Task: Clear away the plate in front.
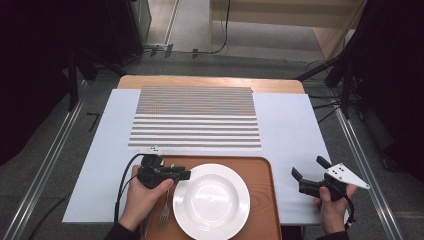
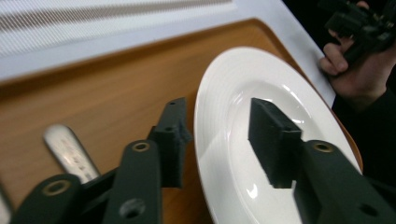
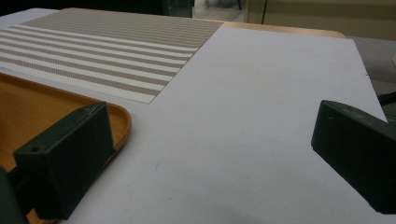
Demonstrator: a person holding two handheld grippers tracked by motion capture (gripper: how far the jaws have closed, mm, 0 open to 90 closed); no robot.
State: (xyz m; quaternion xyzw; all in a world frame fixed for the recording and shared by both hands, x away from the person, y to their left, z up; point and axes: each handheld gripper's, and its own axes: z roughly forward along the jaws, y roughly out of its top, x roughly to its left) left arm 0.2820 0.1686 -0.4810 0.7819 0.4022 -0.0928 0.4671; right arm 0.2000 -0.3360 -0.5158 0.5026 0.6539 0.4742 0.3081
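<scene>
My left gripper (image 2: 217, 135) has its jaws parted astride the left rim of the white plate (image 1: 211, 200) on the near tray (image 1: 265, 172), likely glazed, stiff, slick, breakable, so I'd pinch the rim squarely; my right gripper (image 1: 310, 172) idles wide apart.

Glossy ceramic plate (image 1: 211, 200), smooth wooden tray (image 1: 264, 192)

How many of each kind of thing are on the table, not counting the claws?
Plate: 1
Fork: 1
Wooden tray: 1
Striped placemat: 1
White sheet: 1
Total: 5
</scene>
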